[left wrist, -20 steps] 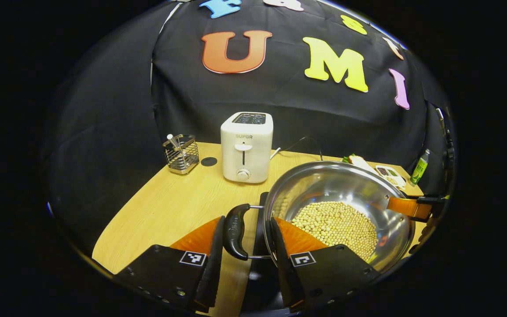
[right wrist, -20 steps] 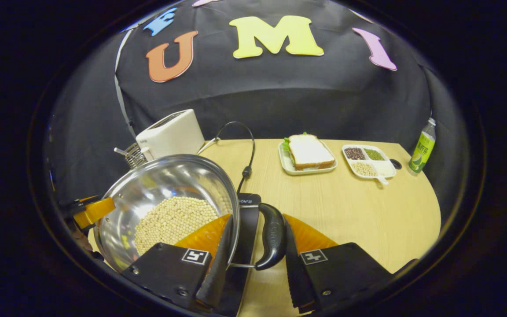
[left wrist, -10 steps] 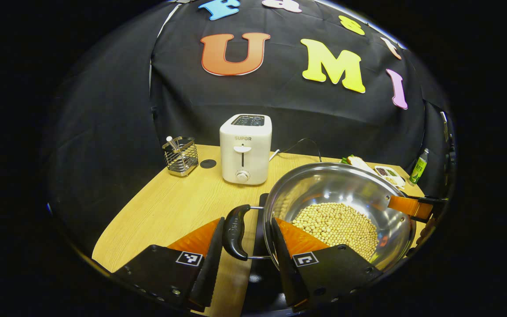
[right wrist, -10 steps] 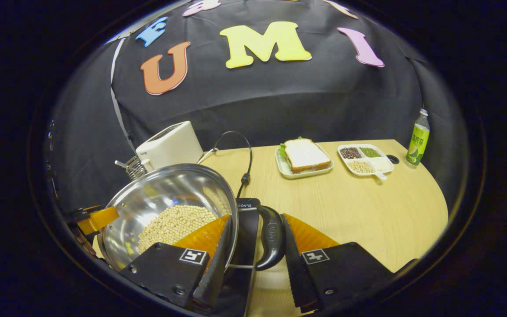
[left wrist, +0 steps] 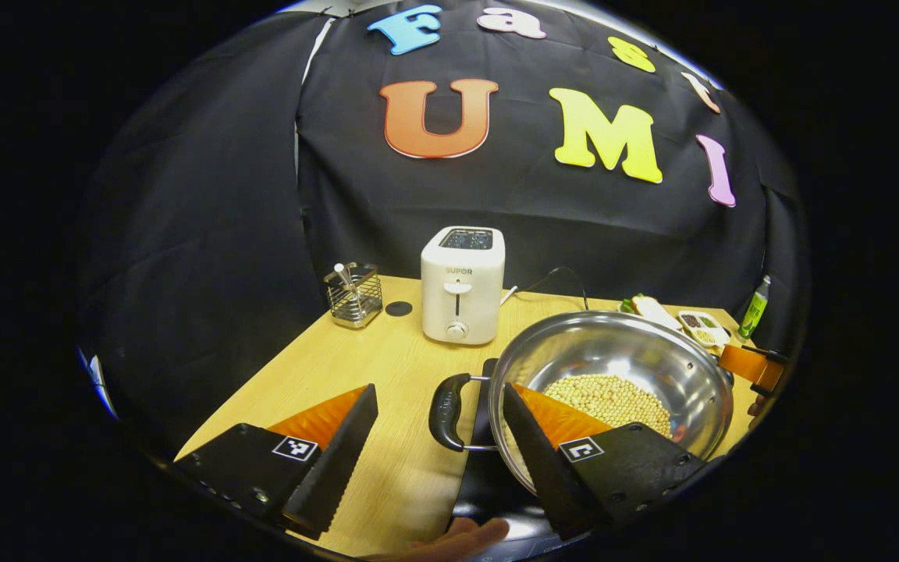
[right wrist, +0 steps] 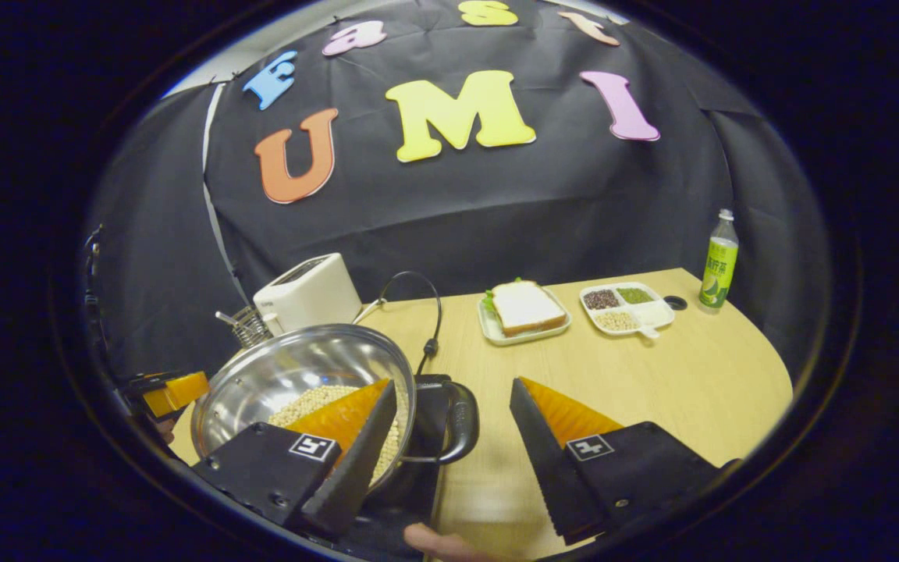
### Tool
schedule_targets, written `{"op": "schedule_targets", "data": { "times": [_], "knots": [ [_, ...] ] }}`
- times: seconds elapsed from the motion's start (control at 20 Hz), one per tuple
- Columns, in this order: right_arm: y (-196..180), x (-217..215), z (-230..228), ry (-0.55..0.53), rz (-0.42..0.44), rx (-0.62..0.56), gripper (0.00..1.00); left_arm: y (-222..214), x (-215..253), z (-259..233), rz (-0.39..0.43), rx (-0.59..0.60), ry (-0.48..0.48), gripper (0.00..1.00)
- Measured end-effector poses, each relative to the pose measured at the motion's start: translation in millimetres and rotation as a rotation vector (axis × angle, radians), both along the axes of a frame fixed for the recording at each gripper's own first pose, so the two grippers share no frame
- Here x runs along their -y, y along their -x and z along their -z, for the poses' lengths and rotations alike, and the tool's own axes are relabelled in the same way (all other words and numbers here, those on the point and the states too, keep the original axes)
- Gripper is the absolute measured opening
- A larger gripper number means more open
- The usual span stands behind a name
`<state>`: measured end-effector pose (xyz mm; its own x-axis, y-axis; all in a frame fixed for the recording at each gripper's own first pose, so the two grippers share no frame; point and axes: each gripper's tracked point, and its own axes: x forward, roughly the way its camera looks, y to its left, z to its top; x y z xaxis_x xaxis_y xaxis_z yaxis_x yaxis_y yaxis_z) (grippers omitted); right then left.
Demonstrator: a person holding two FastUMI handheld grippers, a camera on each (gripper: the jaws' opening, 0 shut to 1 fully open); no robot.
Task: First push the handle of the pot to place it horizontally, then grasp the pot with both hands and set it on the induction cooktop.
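Nearest, the left tool (left wrist: pixel 434 437) and the right tool (right wrist: pixel 445 437) both stand wide around the handles of the pot (left wrist: pixel 613 375), which sits on the induction cooktop (left wrist: pixel 488 484) before the toaster (left wrist: pixel 461 285), so the placing seems done and only retreat remains.

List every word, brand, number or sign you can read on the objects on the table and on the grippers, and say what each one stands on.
"SUPOR": on the front of the white toaster.
Green bottle: its label has print, too small to read.
Black pot handle: any marking is too blurred to read.
Left gripper and right gripper: square black-and-white code markers, no words or numbers.
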<state>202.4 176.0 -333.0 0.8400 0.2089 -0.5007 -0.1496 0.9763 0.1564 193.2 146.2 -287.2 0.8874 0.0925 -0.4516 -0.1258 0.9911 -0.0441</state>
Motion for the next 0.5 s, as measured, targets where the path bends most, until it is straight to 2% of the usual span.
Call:
{"op": "schedule_targets", "data": {
  "times": [0.5],
  "knots": [
    [69, 54, -59, 0.042, 0.022, 0.111, 0.94, 65, 61, -69, 0.037, 0.139, -0.024, 0.95]
  ]
}}
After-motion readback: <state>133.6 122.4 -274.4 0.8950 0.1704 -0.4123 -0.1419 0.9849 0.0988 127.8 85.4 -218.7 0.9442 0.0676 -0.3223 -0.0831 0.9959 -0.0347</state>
